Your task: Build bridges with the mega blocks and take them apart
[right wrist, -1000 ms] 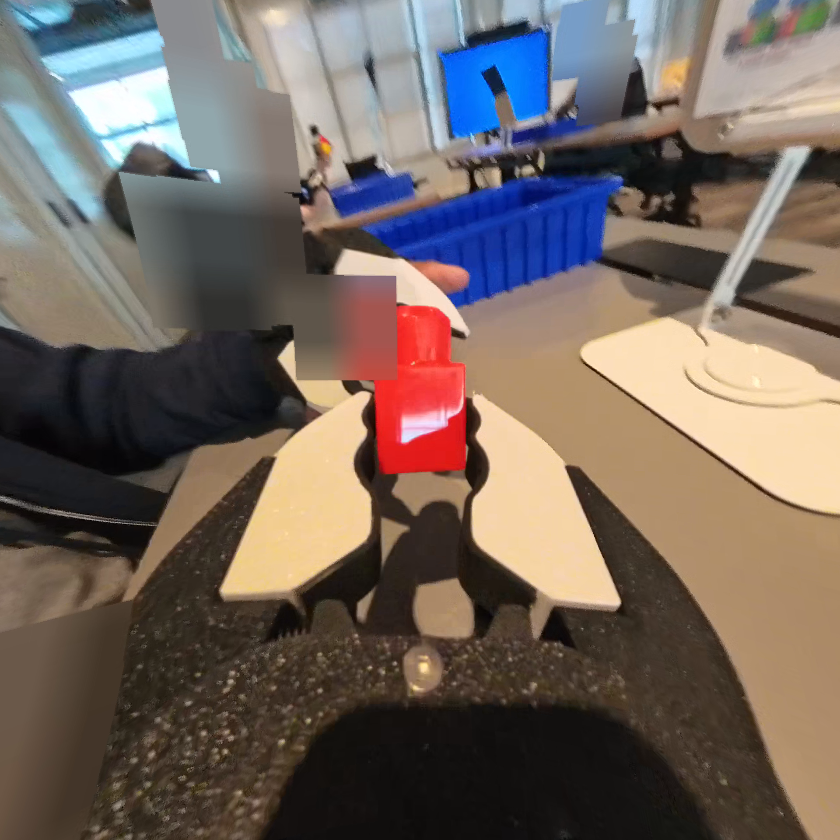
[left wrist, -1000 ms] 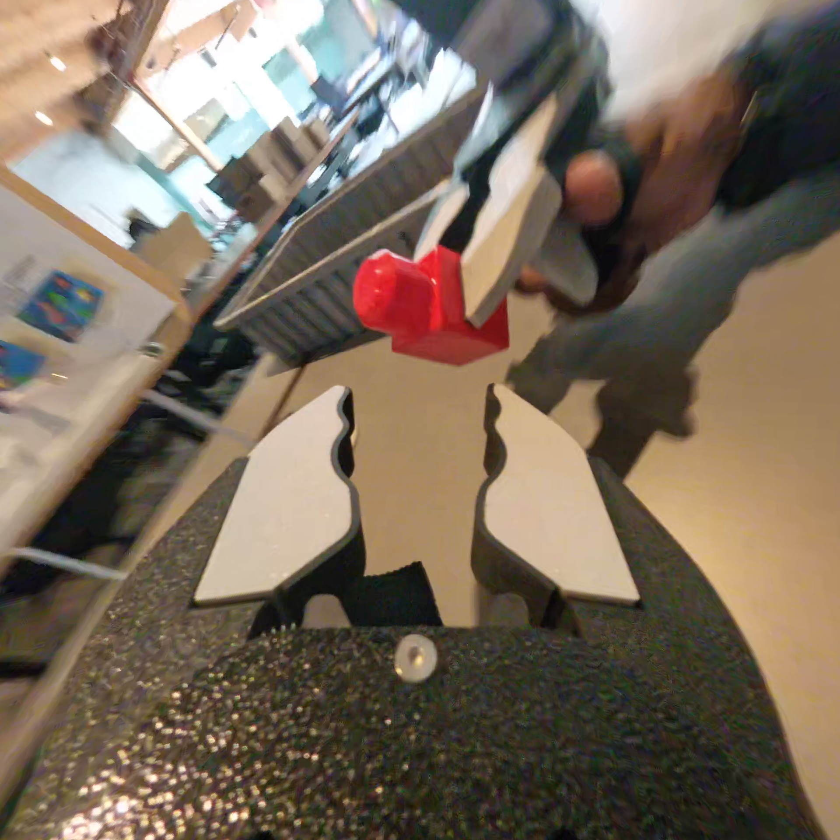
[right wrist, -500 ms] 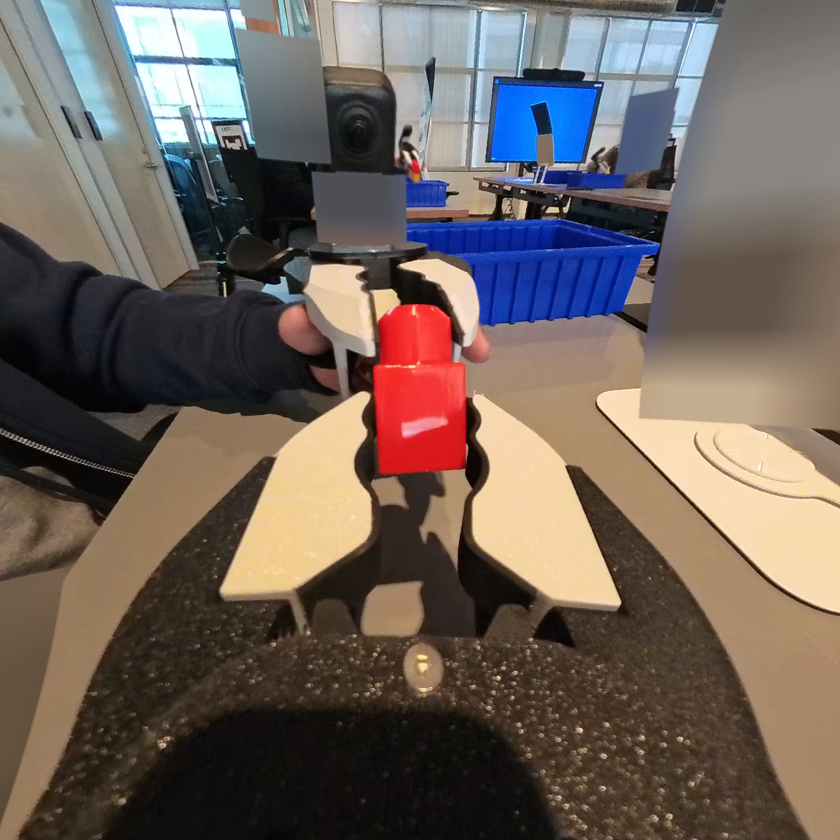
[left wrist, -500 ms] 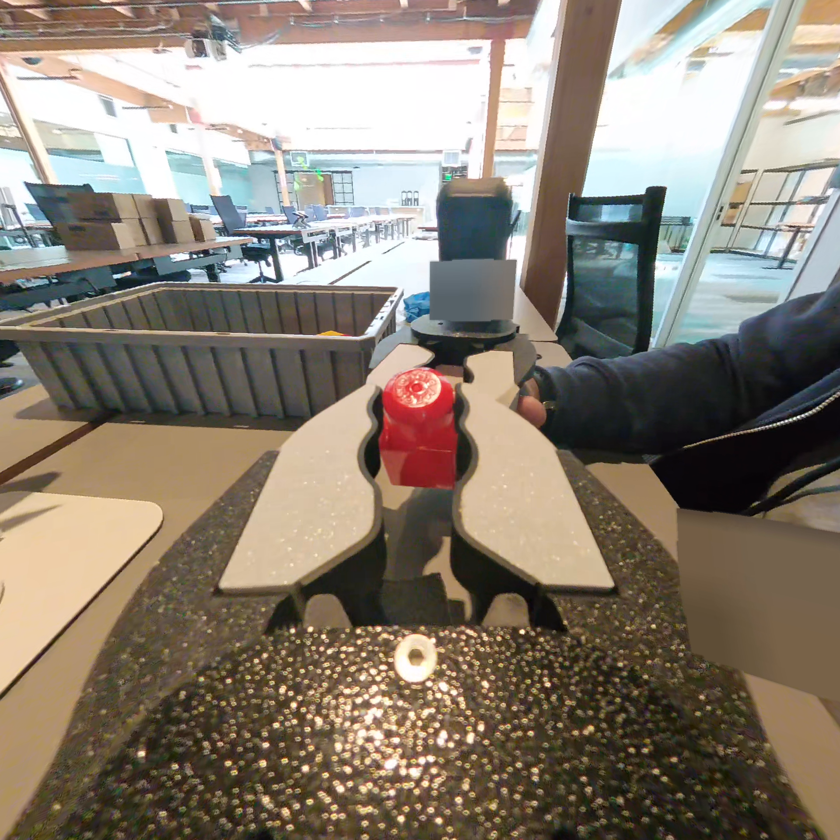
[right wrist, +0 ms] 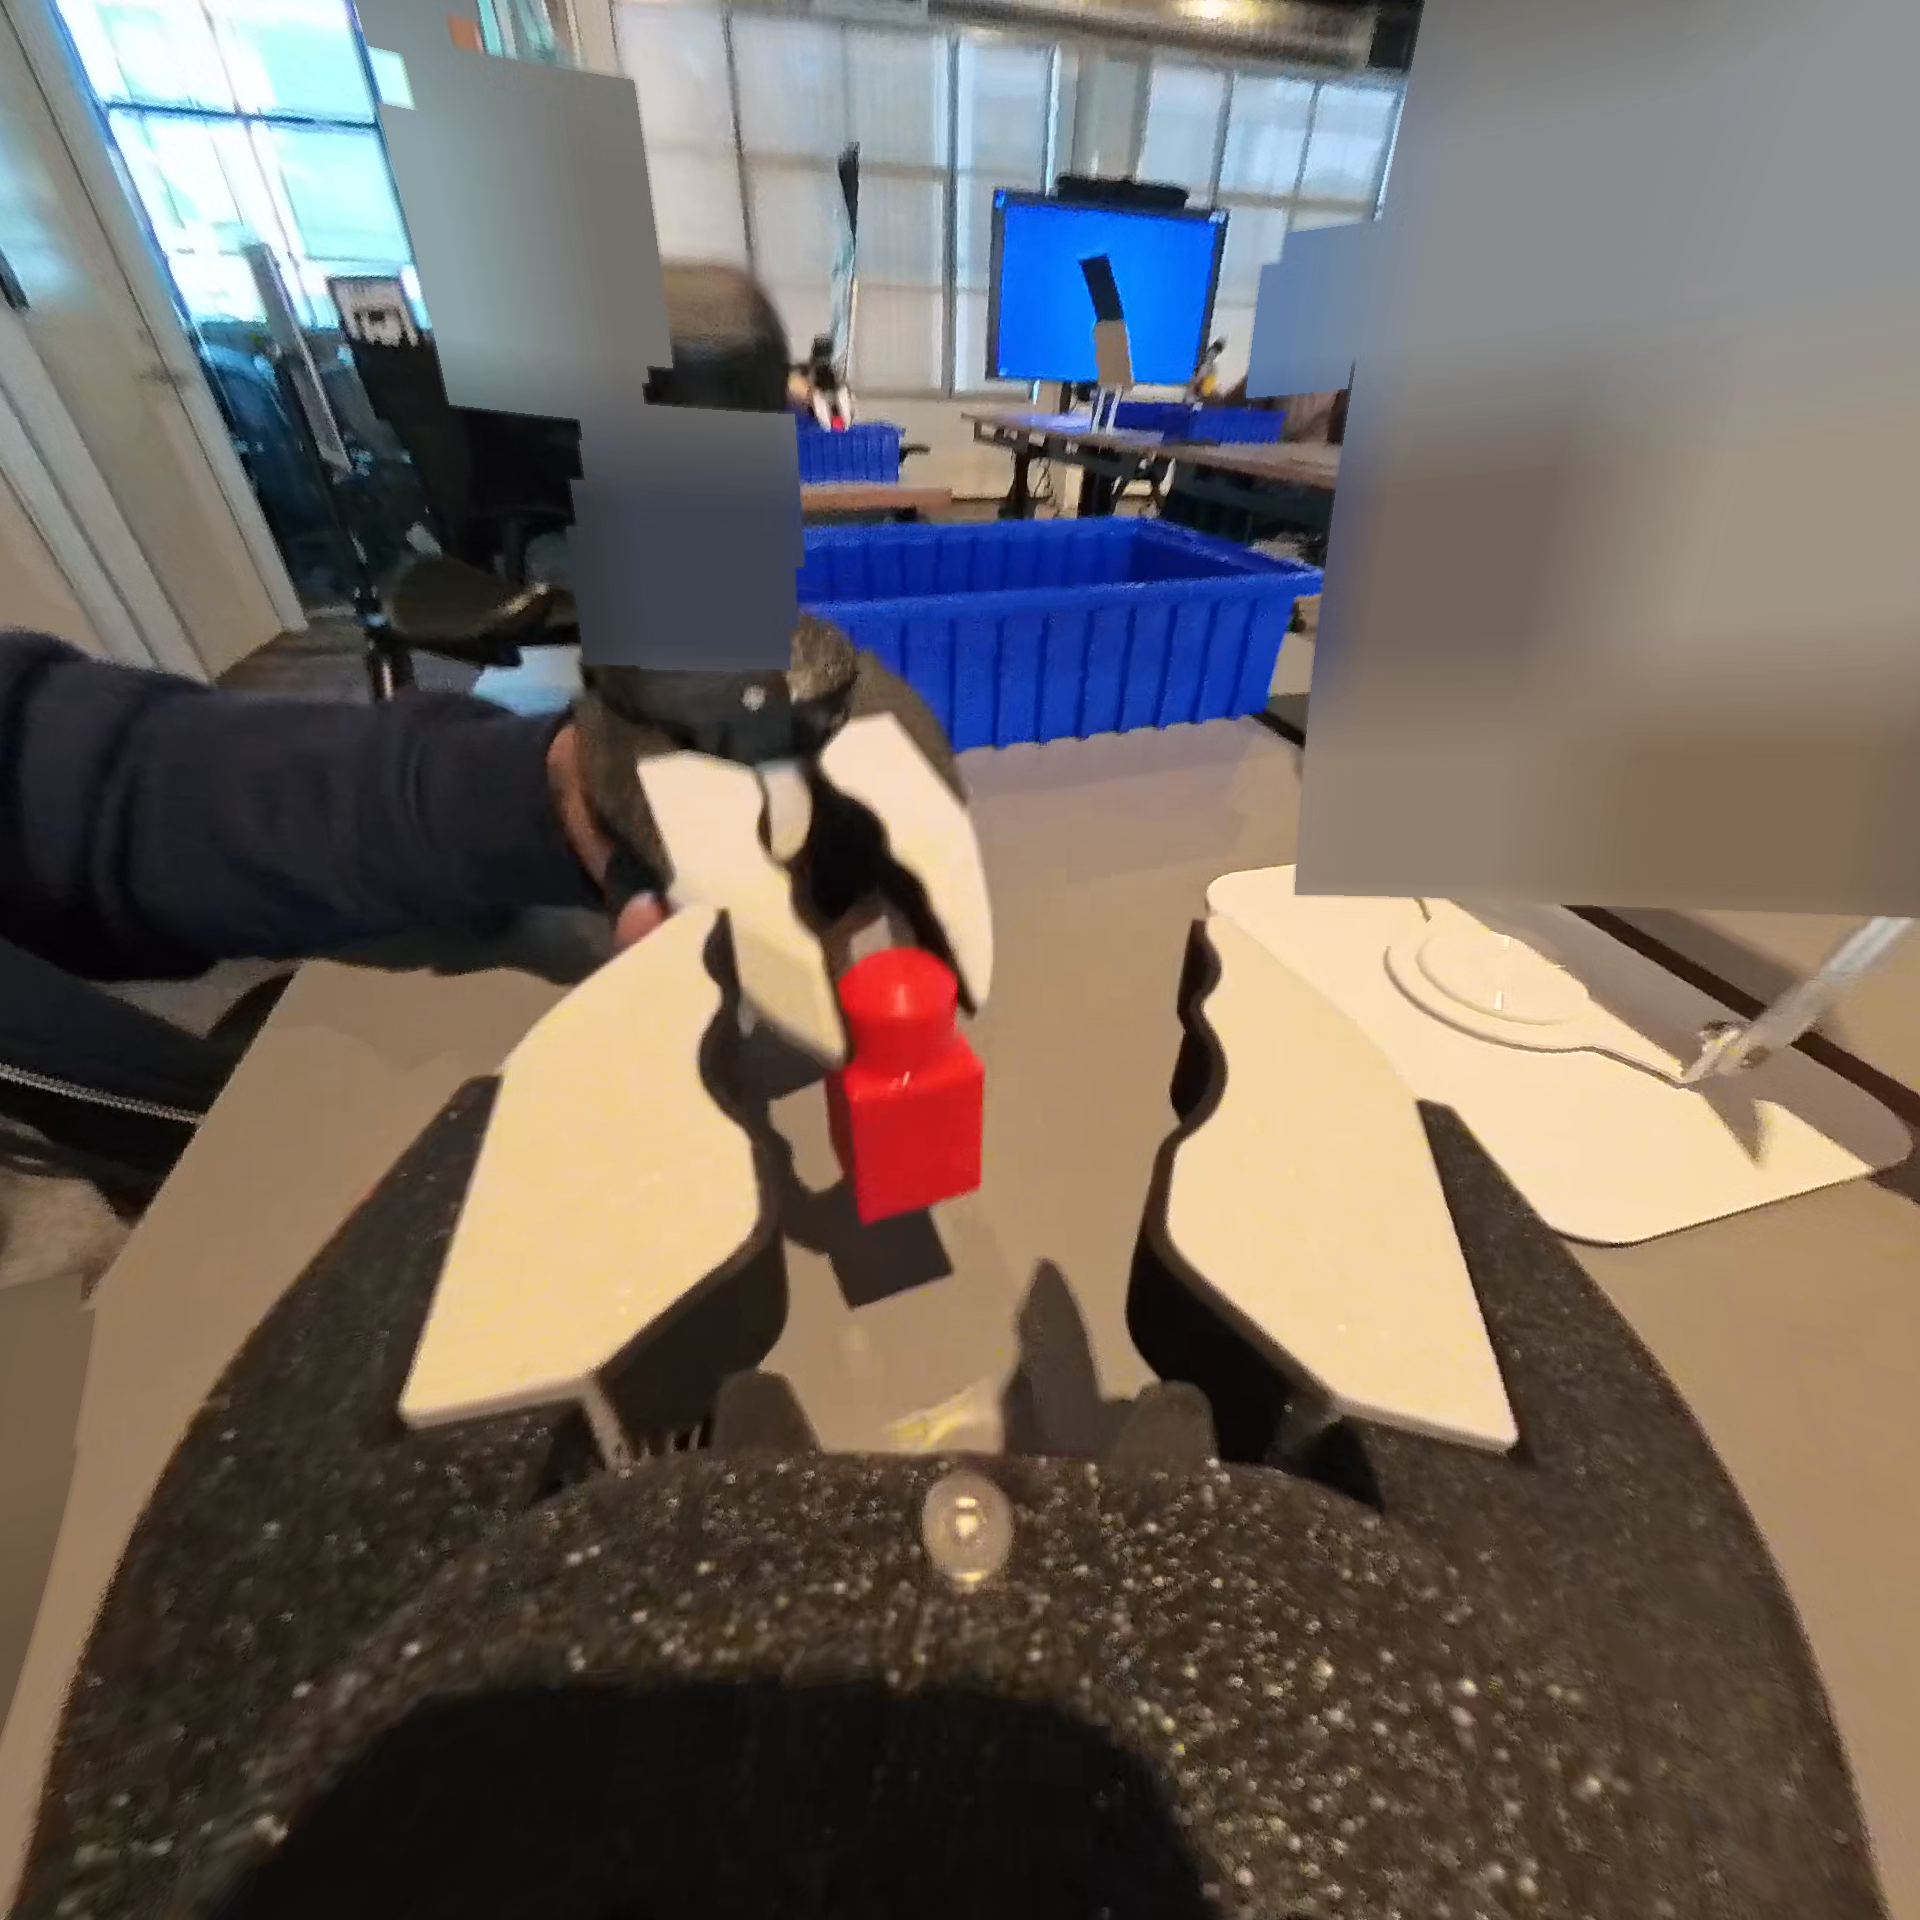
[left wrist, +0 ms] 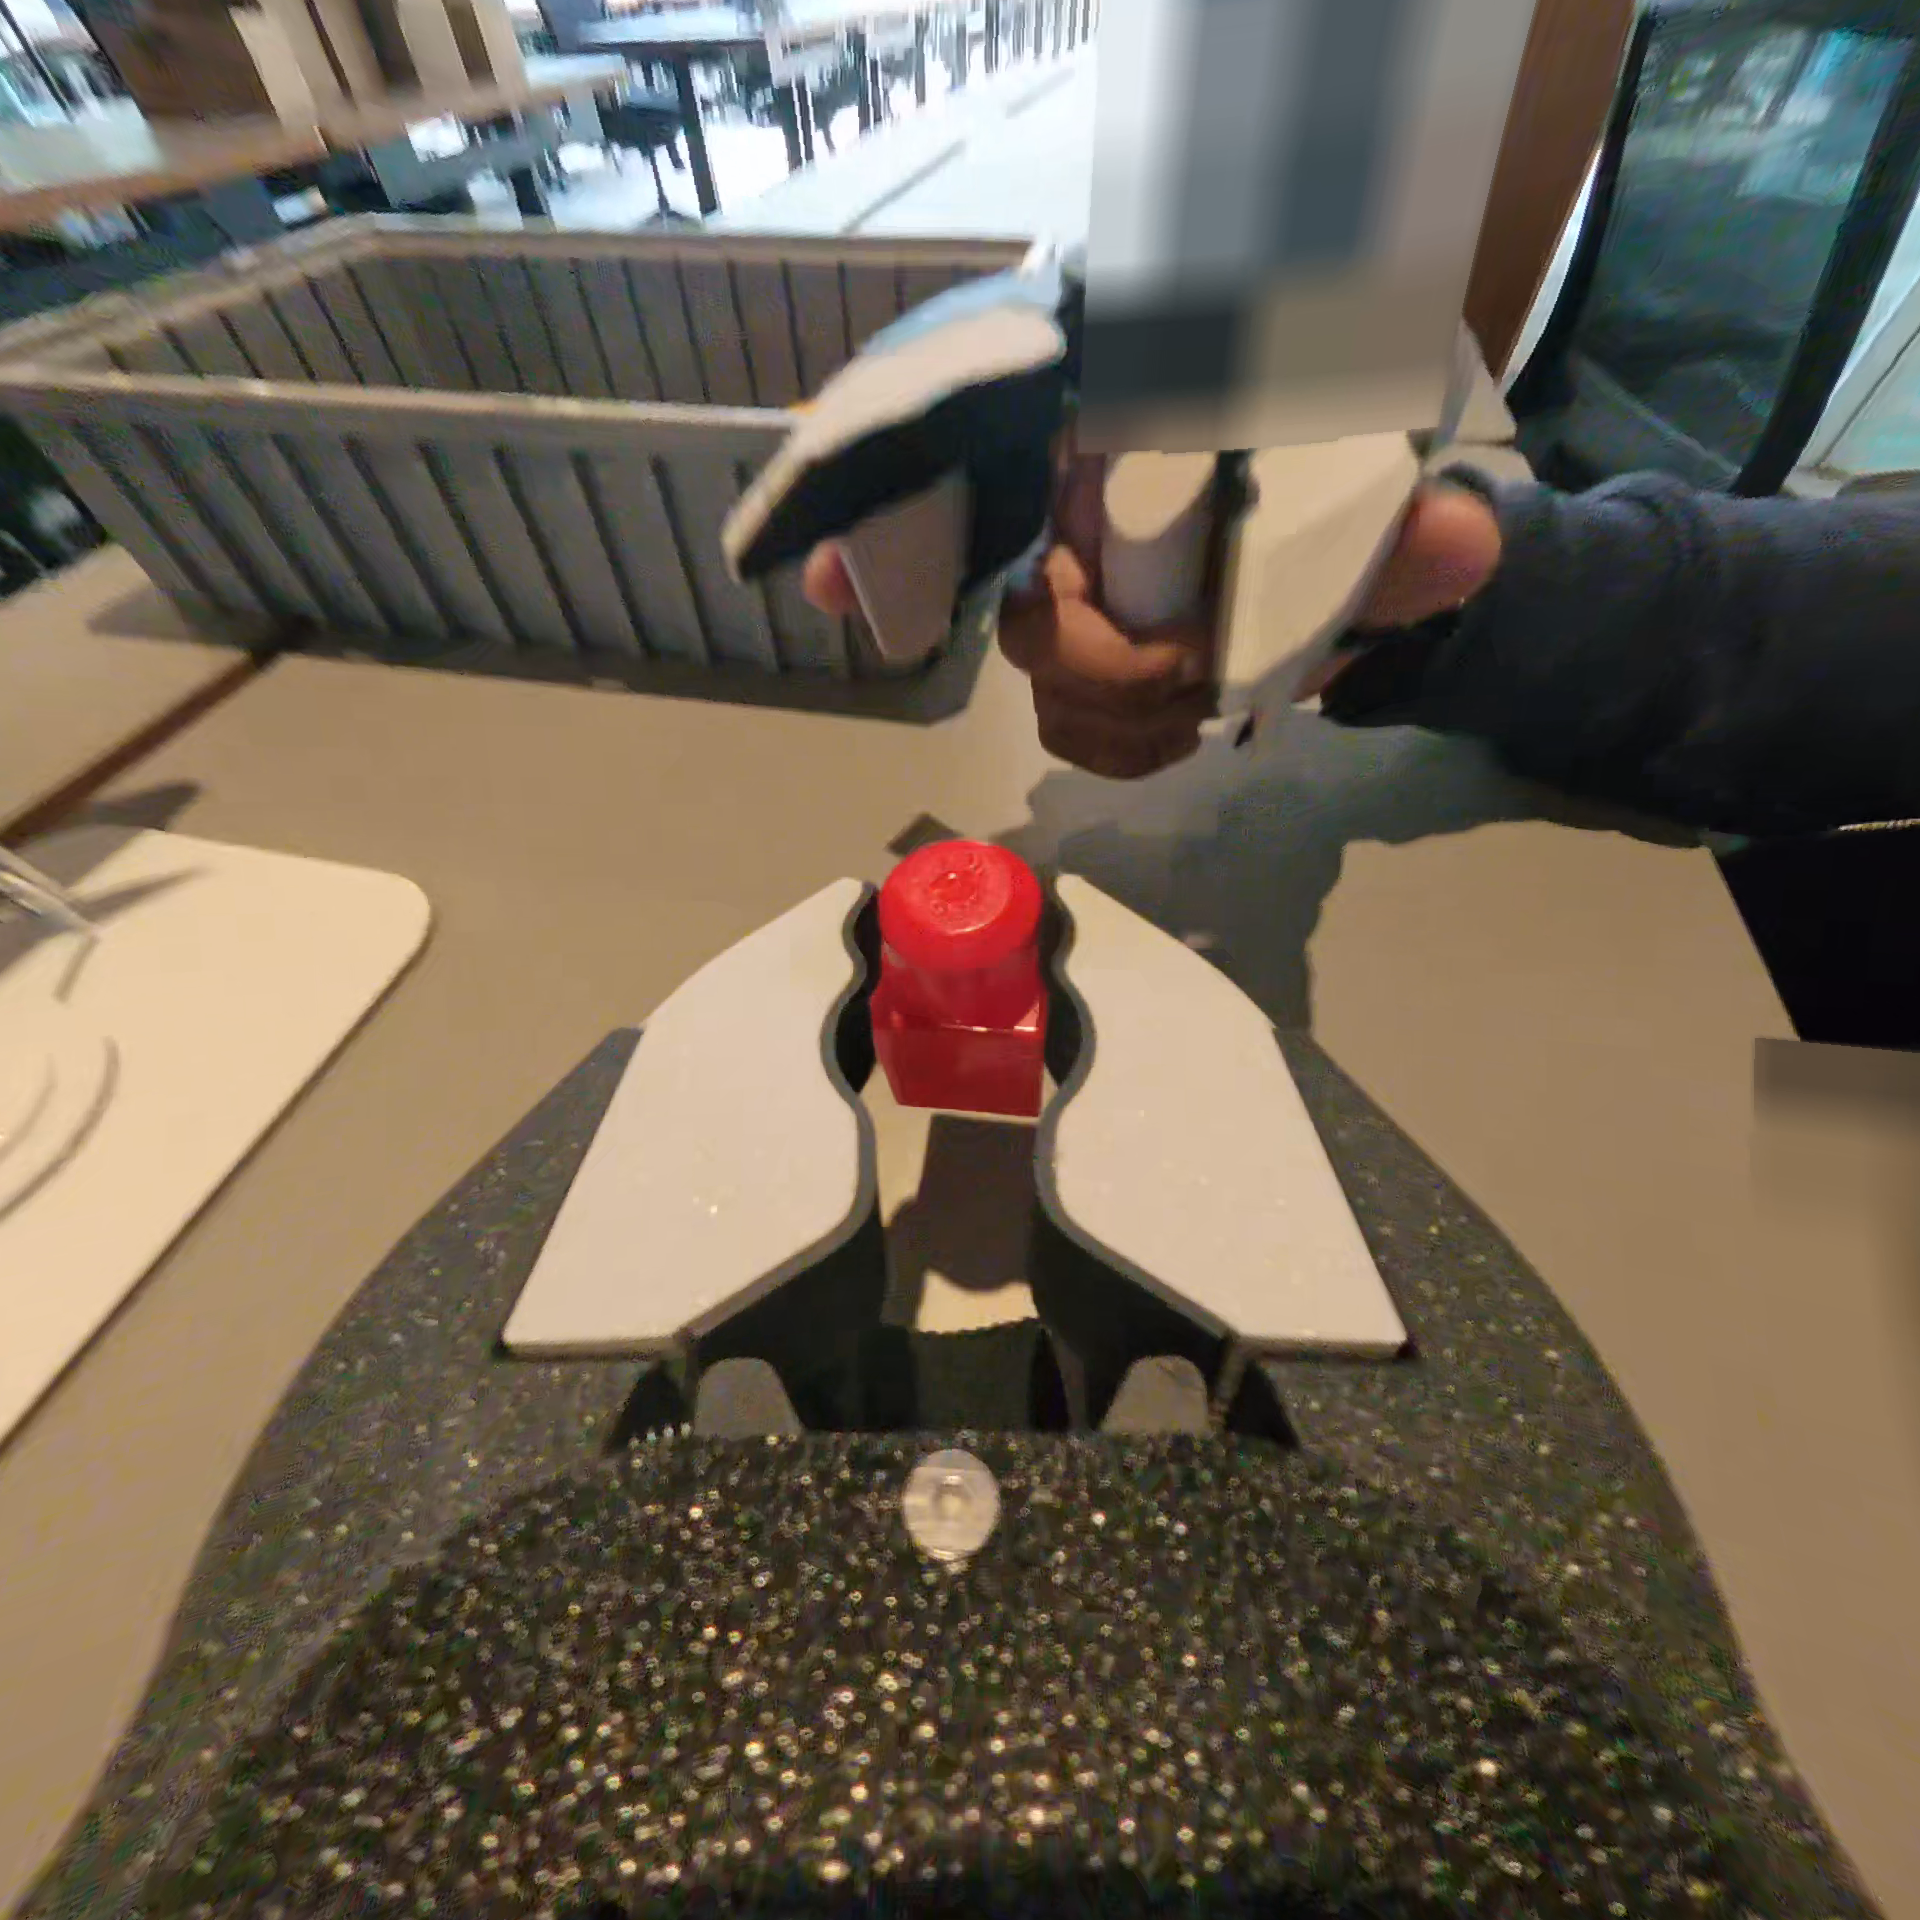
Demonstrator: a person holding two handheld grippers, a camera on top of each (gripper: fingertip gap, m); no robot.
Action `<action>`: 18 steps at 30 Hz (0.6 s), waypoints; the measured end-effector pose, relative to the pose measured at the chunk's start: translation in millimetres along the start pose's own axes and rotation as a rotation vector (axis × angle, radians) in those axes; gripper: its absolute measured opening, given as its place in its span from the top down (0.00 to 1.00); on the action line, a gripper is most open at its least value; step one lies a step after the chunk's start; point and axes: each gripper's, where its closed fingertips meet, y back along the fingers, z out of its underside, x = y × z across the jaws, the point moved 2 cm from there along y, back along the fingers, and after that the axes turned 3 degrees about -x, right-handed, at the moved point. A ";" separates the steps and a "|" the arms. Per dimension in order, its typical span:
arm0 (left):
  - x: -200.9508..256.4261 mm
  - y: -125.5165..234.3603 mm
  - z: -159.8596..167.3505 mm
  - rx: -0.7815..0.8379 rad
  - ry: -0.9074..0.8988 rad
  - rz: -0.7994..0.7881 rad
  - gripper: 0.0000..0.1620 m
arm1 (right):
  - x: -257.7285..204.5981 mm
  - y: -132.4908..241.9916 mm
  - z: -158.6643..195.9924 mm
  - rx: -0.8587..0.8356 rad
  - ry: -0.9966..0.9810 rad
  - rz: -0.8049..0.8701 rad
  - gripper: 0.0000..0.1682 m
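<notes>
We see the small red plastic single-stud block [left wrist: 958, 997] clamped between our left gripper [left wrist: 958, 935]'s white fingers, its base on the grey tabletop [left wrist: 582, 831]. Our right gripper [right wrist: 951, 1029] is spread wide around the block without touching it. Only the left view shows the grey ribbed bin [left wrist: 436, 488] behind the block — the right shows a blue bin [right wrist: 1049, 623] instead.

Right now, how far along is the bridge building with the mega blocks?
Hardly begun. No bridge stands on the table in either view. In hand: the left gripper is shut on one red block, held stud-forward above the table, while the right gripper is open and empty. Only this one block shows, so stacking and taking apart are both left. The gray bin's contents are hidden.
</notes>
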 end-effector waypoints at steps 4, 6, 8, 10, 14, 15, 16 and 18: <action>6.6 -19.7 15.9 -0.101 -0.001 -0.005 0.82 | 9.3 9.3 -3.3 0.036 -0.033 0.034 0.56; 10.5 -23.7 19.9 -0.115 -0.005 0.015 0.82 | 10.1 9.2 -3.2 0.038 -0.040 0.037 0.57; 13.2 -26.5 23.7 -0.122 -0.006 0.037 0.82 | 9.0 7.3 -2.1 0.031 -0.038 0.034 0.58; 13.7 -29.4 29.5 -0.140 0.003 0.052 0.82 | 7.1 5.1 0.1 0.017 -0.035 0.027 0.59; 14.6 -31.3 34.1 -0.160 0.018 0.076 0.82 | 5.4 3.5 1.5 0.007 -0.029 0.024 0.60; 14.8 -31.2 34.6 -0.163 0.016 0.075 0.82 | 5.5 3.8 1.5 0.008 -0.030 0.025 0.60; 15.4 -31.4 35.3 -0.169 0.011 0.076 0.82 | 5.9 4.2 1.2 0.010 -0.032 0.025 0.61; 17.4 -32.3 39.2 -0.200 -0.002 0.081 0.79 | 6.3 5.1 0.3 0.017 -0.035 0.026 0.61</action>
